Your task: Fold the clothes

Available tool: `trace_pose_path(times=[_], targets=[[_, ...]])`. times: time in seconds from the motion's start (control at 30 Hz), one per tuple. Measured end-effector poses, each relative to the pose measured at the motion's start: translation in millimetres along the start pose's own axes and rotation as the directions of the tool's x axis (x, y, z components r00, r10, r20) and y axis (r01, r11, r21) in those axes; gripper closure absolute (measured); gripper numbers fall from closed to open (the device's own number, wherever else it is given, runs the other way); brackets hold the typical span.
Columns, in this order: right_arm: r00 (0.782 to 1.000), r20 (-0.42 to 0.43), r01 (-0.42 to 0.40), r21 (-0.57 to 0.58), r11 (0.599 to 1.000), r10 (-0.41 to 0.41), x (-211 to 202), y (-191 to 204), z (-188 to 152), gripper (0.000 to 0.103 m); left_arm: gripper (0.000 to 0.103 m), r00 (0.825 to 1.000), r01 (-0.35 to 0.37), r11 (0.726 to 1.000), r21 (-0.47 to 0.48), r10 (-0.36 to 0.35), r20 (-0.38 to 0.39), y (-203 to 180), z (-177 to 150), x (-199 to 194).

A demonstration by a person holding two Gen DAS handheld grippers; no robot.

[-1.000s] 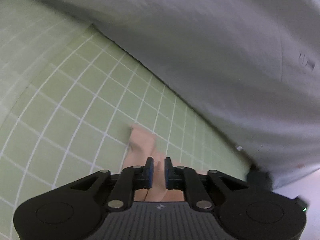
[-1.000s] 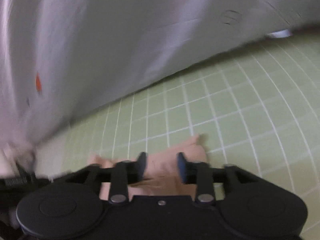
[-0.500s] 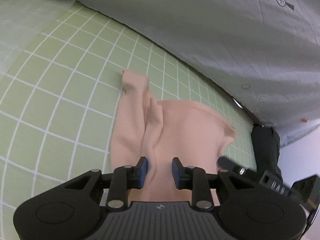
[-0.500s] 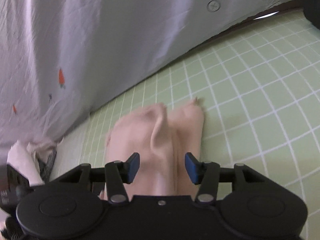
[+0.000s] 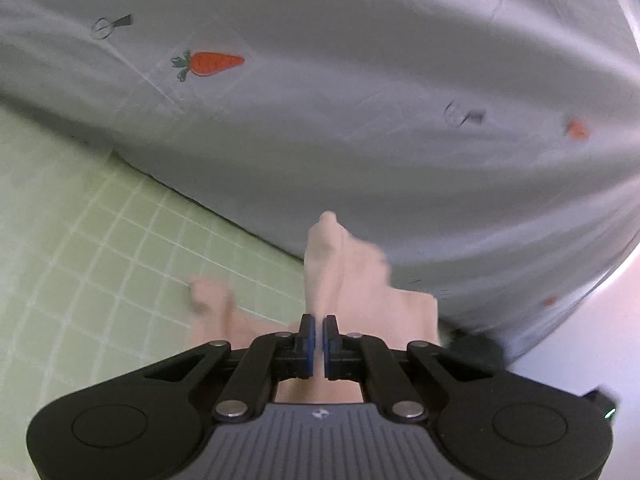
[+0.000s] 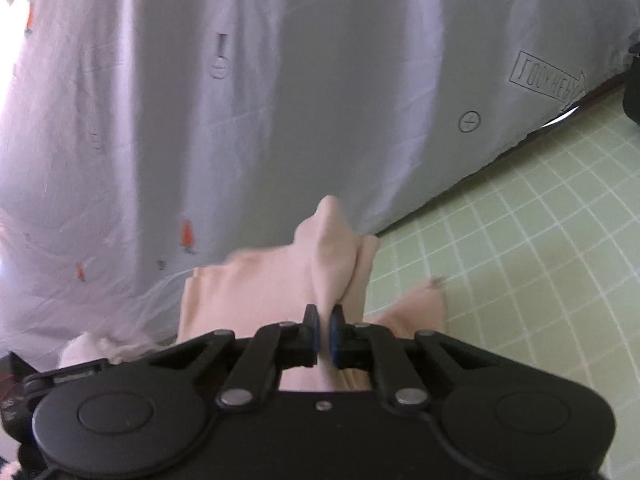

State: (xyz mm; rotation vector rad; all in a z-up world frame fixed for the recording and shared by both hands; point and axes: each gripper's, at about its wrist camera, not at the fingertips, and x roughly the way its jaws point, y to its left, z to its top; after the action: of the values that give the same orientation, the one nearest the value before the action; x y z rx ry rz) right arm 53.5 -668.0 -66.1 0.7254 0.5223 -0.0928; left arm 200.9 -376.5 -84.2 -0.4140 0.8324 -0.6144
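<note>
Gripper pads on the left gripper (image 5: 319, 326) are pinched onto a fold of the peach garment (image 5: 348, 280), and the right gripper (image 6: 323, 322) is likewise clamped on a bunched ridge of the same cloth, which hangs partly lifted above the green grid mat (image 5: 120, 264). Behind the garment rises a grey sheet with carrot prints (image 5: 320, 100). To fold cleanly, both grips should probably travel together at equal height, keeping the edge between them taut so the cloth lands flat on the mat. Half a second ago both grippers stood open over the garment lying spread; now they have closed and raised it.
</note>
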Motion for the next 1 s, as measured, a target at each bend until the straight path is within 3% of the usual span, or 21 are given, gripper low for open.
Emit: trace_pose_path(times=[0.07, 0.17, 0.2, 0.23, 0.27, 0.3, 0.43, 0.73, 1.0], targets=[[0.992, -0.074, 0.093, -0.057, 0.994, -0.097, 31, -8, -6, 0.088, 0.098, 0.986, -0.136, 0.991, 0.007, 0.136, -0.092, 14, -10, 39], [0.945, -0.22, 0.234, -0.064, 0.97, -0.242, 72, -20, -13, 0.079, 0.093, 0.951, -0.229, 0.972, -0.055, 0.212, -0.223, 36, -18, 67], [0.946, -0.22, 0.234, -0.049, 0.971, -0.239, 72, -20, -12, 0.073, 0.075, 0.955, -0.215, 0.974, -0.073, 0.194, -0.223, 38, -18, 64], [0.95, -0.208, 0.228, -0.047, 0.973, -0.232, 69, -17, -11, 0.054, 0.055, 0.958, -0.205, 0.975, -0.081, 0.183, -0.222, 39, -19, 62], [0.95, -0.202, 0.231, -0.059, 0.971, -0.238, 68, -14, -10, 0.04, 0.047, 0.958, -0.206, 0.976, -0.071, 0.186, -0.22, 38, -18, 60], [0.947, -0.203, 0.239, -0.076, 0.968, -0.249, 68, -11, -10, 0.039, 0.04, 0.958, -0.207, 0.976, -0.062, 0.19, -0.217, 36, -18, 59], [0.926, -0.252, 0.262, -0.107, 0.959, -0.281, 75, -11, -14, 0.038, 0.037, 0.947, -0.211, 0.976, -0.053, 0.191, -0.26, 40, -20, 61], [0.917, -0.273, 0.268, -0.118, 0.956, -0.291, 80, -16, -19, 0.032, 0.036, 0.947, -0.176, 0.981, -0.084, 0.145, -0.286, 36, -22, 65], [0.93, -0.296, 0.215, -0.038, 0.976, -0.216, 80, -22, -23, 0.031, 0.038, 0.952, -0.062, 0.98, -0.191, 0.001, -0.306, 36, -34, 74]])
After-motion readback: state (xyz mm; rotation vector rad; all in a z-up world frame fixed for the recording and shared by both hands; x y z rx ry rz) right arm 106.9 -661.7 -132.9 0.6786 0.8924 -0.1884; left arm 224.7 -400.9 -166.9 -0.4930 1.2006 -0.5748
